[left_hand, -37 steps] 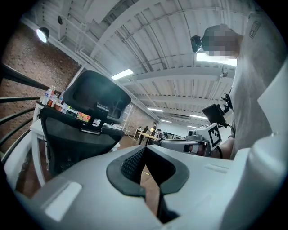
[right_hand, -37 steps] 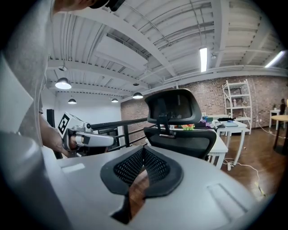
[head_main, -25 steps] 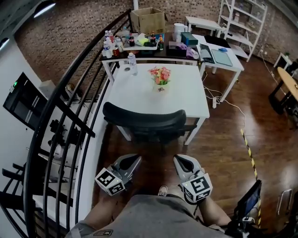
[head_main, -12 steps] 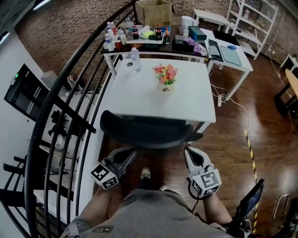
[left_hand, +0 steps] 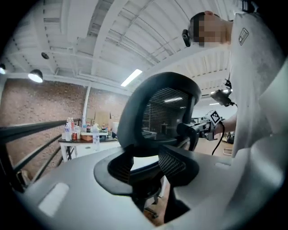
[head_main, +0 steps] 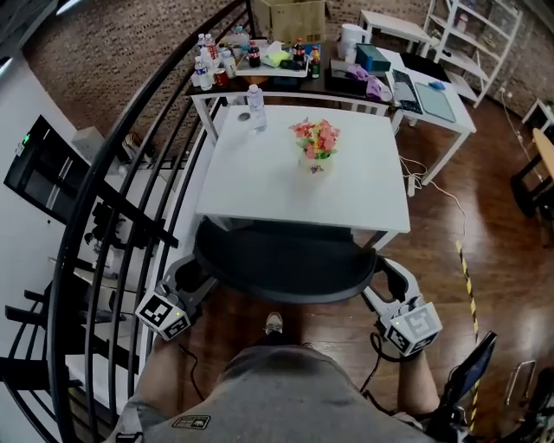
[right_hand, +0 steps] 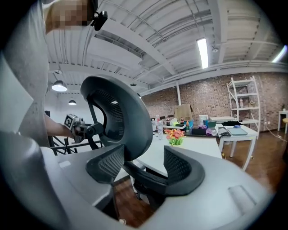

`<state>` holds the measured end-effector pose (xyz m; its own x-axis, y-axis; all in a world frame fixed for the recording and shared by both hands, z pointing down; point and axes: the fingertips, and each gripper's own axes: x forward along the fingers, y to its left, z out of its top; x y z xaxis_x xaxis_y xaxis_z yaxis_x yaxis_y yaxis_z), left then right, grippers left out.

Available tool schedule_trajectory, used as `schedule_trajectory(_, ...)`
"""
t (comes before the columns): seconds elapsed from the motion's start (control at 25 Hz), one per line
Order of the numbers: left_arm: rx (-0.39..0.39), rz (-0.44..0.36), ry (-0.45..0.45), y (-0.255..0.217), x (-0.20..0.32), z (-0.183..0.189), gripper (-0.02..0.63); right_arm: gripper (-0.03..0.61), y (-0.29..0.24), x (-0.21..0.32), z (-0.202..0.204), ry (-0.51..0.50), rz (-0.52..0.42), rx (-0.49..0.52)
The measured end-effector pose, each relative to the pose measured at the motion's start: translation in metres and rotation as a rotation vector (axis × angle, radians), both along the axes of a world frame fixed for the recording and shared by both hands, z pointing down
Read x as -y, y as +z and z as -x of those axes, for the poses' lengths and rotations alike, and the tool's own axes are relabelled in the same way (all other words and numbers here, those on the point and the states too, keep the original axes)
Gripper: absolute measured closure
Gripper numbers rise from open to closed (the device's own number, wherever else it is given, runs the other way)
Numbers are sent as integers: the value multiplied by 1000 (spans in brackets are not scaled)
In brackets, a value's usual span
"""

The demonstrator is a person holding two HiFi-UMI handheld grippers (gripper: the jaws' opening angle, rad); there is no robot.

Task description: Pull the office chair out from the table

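The black mesh-backed office chair [head_main: 286, 260] stands tucked against the near edge of the white table [head_main: 260, 186]. My left gripper [head_main: 189, 275] is at the left end of the backrest and my right gripper [head_main: 391, 275] at the right end. Both sets of jaws are opening. In the left gripper view the backrest [left_hand: 157, 114] rises just ahead of the left gripper [left_hand: 146, 164], with a dark chair part low in the gap. In the right gripper view a black chair arm [right_hand: 144, 176] runs between the jaws of the right gripper [right_hand: 143, 164], and the pads stand off it.
A flower vase [head_main: 317, 143] and a water bottle [head_main: 256, 108] stand on the white table. A black curved railing [head_main: 112, 199] runs close along the left. Behind is a dark table with bottles and a box [head_main: 294, 17]. Wooden floor with striped tape [head_main: 467, 277] lies at the right.
I have stepped up to the chair. Both grippers moved forward and apart, from in front of my body to the two ends of the backrest, and their jaws went from shut to open.
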<state>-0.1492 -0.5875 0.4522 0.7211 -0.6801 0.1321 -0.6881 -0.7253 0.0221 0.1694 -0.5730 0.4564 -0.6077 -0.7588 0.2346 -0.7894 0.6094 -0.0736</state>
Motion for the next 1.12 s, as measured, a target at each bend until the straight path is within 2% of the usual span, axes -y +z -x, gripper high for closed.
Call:
schedule_trajectory(0.12,61,-30,60,-9,26,5,363,267,-3,2,1,-93,-1,-44)
schedule_trajectory(0.24,122,-32,191,-7,42,-3,280,238,-16,5,18,-203,-22,-46)
schedule_trajectory(0.4,112,16,364,-7,51,-14,208,221,-22,17,41,-297,-31,-73)
schedule_trajectory(0.56,22,73,560,-23,48,-36,207,221,-22,22,62,-390,-4,-53)
schedule_trajectory(0.72,36,107,719,-18,41,-65,207,221,-22,27,76,-431,15,-32)
schedule_trajectory(0.84,38,103,746,-15,43,-78,215,258,-21,32,76,-424,12,-26)
schedule_trajectory(0.92,28,109,734,-21,47,-79,302,331,-20,34,76,-419,7,-31)
schedule_trajectory(0.96,15,115,729,-22,47,-79,358,342,-21,34,77,-425,6,-32)
schedule_trajectory(1.12,-1,128,721,-26,43,-80,374,359,-23,28,75,-436,7,-39)
